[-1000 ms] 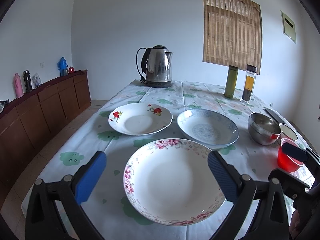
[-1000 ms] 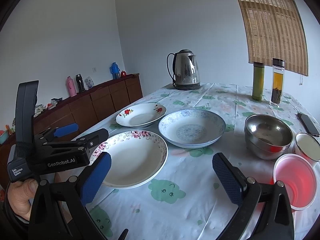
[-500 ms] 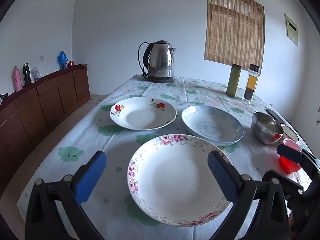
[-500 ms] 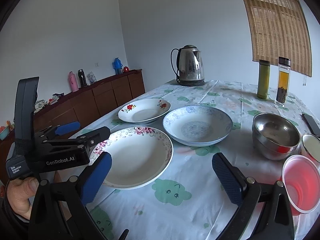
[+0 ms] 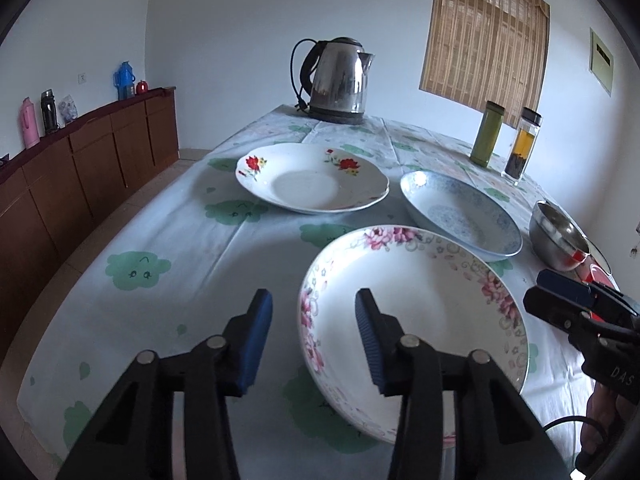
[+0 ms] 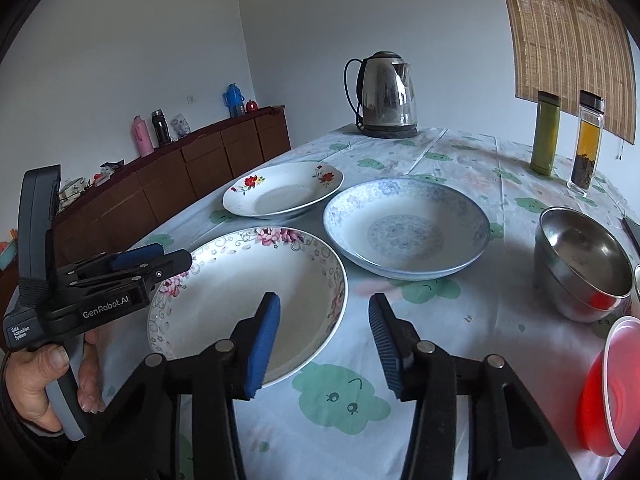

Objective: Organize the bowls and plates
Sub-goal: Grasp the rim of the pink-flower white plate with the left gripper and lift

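Observation:
A pink-flowered plate (image 5: 416,312) (image 6: 248,300) lies nearest on the table. My left gripper (image 5: 310,340) is open, its jaws astride the plate's left rim; it also shows in the right wrist view (image 6: 152,260). My right gripper (image 6: 324,340) is open, its jaws astride the plate's right rim; it also shows in the left wrist view (image 5: 568,300). Behind lie a red-flowered plate (image 5: 312,184) (image 6: 284,194) and a blue-patterned plate (image 5: 460,212) (image 6: 406,228). Stacked steel bowls (image 6: 580,264) (image 5: 558,236) stand at right.
A red plastic cup (image 6: 612,384) sits at the near right. A steel kettle (image 6: 386,96) (image 5: 336,80) stands at the far end, two bottles (image 6: 564,136) at the far right. The flowered tablecloth (image 5: 160,248) covers the table. A wooden sideboard (image 5: 80,168) runs along the left wall.
Both grippers have narrowed their jaws a lot and moved in to the near plate: the left to its left rim, the right to its right rim.

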`<act>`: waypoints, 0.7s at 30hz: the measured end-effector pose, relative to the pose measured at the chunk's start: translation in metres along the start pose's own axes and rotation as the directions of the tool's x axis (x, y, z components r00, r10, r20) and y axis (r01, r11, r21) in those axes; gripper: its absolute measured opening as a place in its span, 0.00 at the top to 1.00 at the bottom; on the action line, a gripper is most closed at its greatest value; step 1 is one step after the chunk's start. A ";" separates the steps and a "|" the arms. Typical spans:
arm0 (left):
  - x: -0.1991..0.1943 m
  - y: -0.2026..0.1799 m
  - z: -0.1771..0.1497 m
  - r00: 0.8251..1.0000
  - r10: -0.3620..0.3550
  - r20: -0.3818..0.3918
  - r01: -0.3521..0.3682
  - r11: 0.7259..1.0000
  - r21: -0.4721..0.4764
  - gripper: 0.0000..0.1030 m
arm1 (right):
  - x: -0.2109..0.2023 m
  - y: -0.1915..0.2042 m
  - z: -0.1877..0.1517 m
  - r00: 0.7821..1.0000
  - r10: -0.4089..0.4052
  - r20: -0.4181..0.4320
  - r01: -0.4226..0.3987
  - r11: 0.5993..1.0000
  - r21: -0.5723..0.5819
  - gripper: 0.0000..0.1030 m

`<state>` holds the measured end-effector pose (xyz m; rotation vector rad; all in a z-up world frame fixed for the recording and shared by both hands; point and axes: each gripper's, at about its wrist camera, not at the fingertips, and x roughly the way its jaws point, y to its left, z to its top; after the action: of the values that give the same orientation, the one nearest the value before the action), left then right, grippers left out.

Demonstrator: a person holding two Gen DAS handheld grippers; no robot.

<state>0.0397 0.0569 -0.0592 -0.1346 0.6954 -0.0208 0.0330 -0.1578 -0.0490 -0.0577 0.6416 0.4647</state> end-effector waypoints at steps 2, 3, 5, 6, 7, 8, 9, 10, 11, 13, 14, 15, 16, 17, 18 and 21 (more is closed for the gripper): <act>0.003 0.002 -0.002 1.000 -0.009 -0.017 0.009 1.000 -0.003 0.73 | 0.005 0.002 0.000 1.000 -0.002 -0.017 0.002 1.000 -0.008 0.54; 0.004 0.003 -0.003 1.000 -0.015 -0.024 0.015 1.000 -0.006 0.74 | 0.008 0.003 0.000 1.000 -0.006 -0.029 0.005 1.000 -0.011 0.55; 0.005 0.004 -0.004 0.999 -0.034 -0.031 0.034 0.999 -0.011 0.77 | 0.014 0.002 -0.001 0.998 -0.007 -0.054 0.007 1.000 -0.006 0.61; 0.005 0.003 -0.004 0.999 -0.038 -0.032 0.038 0.999 -0.006 0.77 | 0.018 0.001 -0.001 0.998 -0.008 -0.066 0.008 1.000 0.000 0.63; 0.006 0.002 -0.004 0.998 -0.041 -0.044 0.041 0.999 -0.002 0.77 | 0.020 -0.001 -0.002 0.997 -0.007 -0.072 0.007 1.000 0.007 0.63; 0.008 0.002 -0.004 0.997 -0.049 -0.057 0.049 0.999 -0.002 0.77 | 0.023 -0.002 -0.002 0.997 -0.005 -0.078 0.006 1.000 0.012 0.63; 0.009 0.002 -0.003 0.997 -0.052 -0.063 0.052 0.999 -0.003 0.77 | 0.025 -0.003 -0.002 0.996 -0.003 -0.088 0.004 1.000 0.015 0.65; 0.011 0.003 -0.003 0.996 -0.059 -0.070 0.058 0.998 -0.009 0.77 | 0.026 -0.003 -0.002 0.996 0.003 -0.091 -0.001 1.000 0.016 0.68; 0.013 0.004 -0.003 0.994 -0.068 -0.085 0.067 0.998 -0.015 0.77 | 0.026 -0.002 -0.001 0.996 0.003 -0.094 -0.002 1.000 0.013 0.69; 0.016 0.006 -0.003 0.992 -0.079 -0.100 0.076 0.997 -0.030 0.77 | 0.030 -0.001 -0.001 0.994 0.003 -0.109 -0.003 1.000 0.006 0.69; 0.016 0.006 -0.003 0.992 -0.077 -0.100 0.074 0.997 -0.033 0.77 | 0.031 -0.001 -0.001 0.994 0.006 -0.113 -0.005 1.000 0.006 0.69; 0.017 0.006 -0.003 0.992 -0.077 -0.104 0.074 0.997 -0.031 0.78 | 0.032 -0.001 -0.001 0.993 0.009 -0.117 -0.008 1.000 0.008 0.69; 0.018 0.004 -0.003 0.991 -0.075 -0.108 0.073 0.997 -0.026 0.81 | 0.033 -0.002 -0.001 0.993 0.011 -0.121 -0.010 1.000 0.011 0.69; 0.018 0.004 -0.003 0.992 -0.070 -0.108 0.068 0.997 -0.024 0.81 | 0.034 -0.002 -0.001 0.992 0.017 -0.126 -0.015 1.000 0.015 0.70; 0.018 0.004 -0.003 0.992 -0.069 -0.106 0.067 0.997 -0.025 0.81 | 0.035 -0.003 -0.001 0.991 0.020 -0.132 -0.018 1.000 0.018 0.74; 0.017 0.010 -0.002 0.993 -0.074 -0.096 0.069 0.996 -0.057 0.89 | 0.036 -0.005 -0.001 0.990 0.027 -0.138 -0.023 0.999 0.030 0.76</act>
<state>0.0507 0.0651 -0.0730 -0.2113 0.7889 -0.0776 0.0599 -0.1475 -0.0718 -0.0550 0.7855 0.4786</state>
